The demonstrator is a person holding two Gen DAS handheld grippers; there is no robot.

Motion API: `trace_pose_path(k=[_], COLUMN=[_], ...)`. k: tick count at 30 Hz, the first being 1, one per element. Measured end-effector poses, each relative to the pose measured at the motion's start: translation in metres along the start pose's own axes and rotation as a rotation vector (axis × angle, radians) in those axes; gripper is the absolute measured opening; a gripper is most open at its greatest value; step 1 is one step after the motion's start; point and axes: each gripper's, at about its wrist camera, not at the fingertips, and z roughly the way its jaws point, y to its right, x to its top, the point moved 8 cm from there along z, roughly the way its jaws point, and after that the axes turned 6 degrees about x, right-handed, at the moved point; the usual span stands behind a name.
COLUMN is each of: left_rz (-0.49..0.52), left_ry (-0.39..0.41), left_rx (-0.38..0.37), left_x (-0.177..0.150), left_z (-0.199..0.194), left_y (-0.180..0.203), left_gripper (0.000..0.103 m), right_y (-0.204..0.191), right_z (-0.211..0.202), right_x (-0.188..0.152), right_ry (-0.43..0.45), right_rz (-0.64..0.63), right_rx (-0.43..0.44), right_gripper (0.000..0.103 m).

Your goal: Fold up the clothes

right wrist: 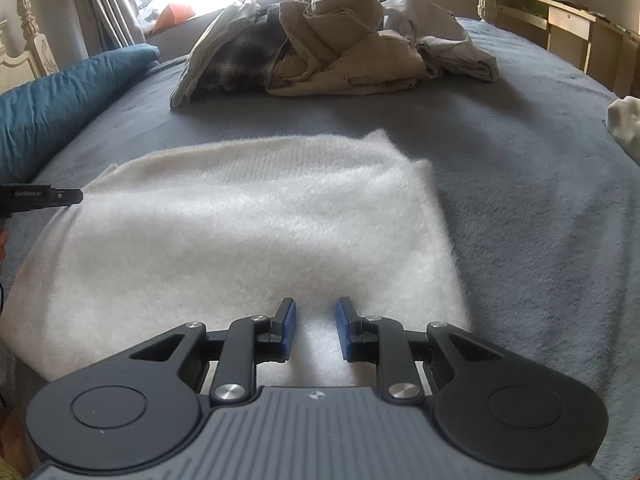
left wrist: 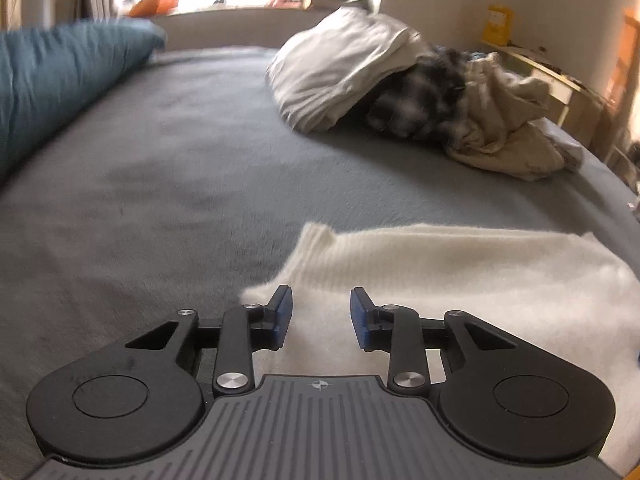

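Observation:
A white fuzzy knit garment [right wrist: 248, 232] lies folded flat on the grey bed cover; it also shows in the left wrist view [left wrist: 460, 276]. My left gripper [left wrist: 321, 320] is open and empty over the garment's near left edge. Part of it shows at the left edge of the right wrist view [right wrist: 44, 198]. My right gripper [right wrist: 316, 330] is open and empty above the garment's near right part. A heap of unfolded clothes [right wrist: 332, 44], beige, plaid and light grey, lies at the far side of the bed and shows in the left wrist view [left wrist: 420, 92].
The grey bed cover [left wrist: 168, 160] spreads all around. A teal pillow [left wrist: 60, 80] lies along the left side [right wrist: 60, 96]. A white item [right wrist: 626, 124] sits at the bed's right edge. A wooden desk [right wrist: 568, 28] stands at right; a cluttered window sill is behind.

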Motion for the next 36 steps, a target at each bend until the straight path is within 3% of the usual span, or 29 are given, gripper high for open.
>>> trace_pose_path(k=[4,8,11,14,19,23,29,36], left_rz=[0.069,0.067,0.008,0.021,0.052,0.079,0.051,0.054], left_ry=[0.014,-0.037,-0.041,-0.033,-0.004,0.001,-0.002,0.012], left_rx=[-0.038,0.017,-0.003,-0.007,-0.017,0.02,0.045,0.105], left_x=[-0.006,-0.023,-0.024,-0.016,0.0,0.002,0.005,0.011], left_z=[-0.014,0.0,0.0,-0.003,0.004,0.019,0.031,0.042], left_y=[0.013,0.009,0.0,0.001,0.013,0.021,0.015,0.012], left_gripper=[0.032,0.032,0.032,0.033,0.033,0.033,0.033,0.036], right_y=[0.007,0.026,0.032,0.034,0.019,-0.015,-0.034,-0.087], right_z=[-0.005,0.0,-0.008,-0.017,-0.007,0.019,0.05,0.073], right_x=[0.01,0.002,0.001,0.01,0.045,0.074,0.091,0.108], right_ry=[0.05,0.025,0.033,0.053,0.088,0.089,0.052,0.042], right_rz=[-0.008,0.036,0.053,0.052,0.019,-0.068,-0.143,-0.385], right_rx=[-0.034,-0.089,-0.095,-0.105,-0.024,0.059,0.096,0.214], right_gripper=[0.023,0.02,0.02,0.021,0.022,0.022,0.022,0.023])
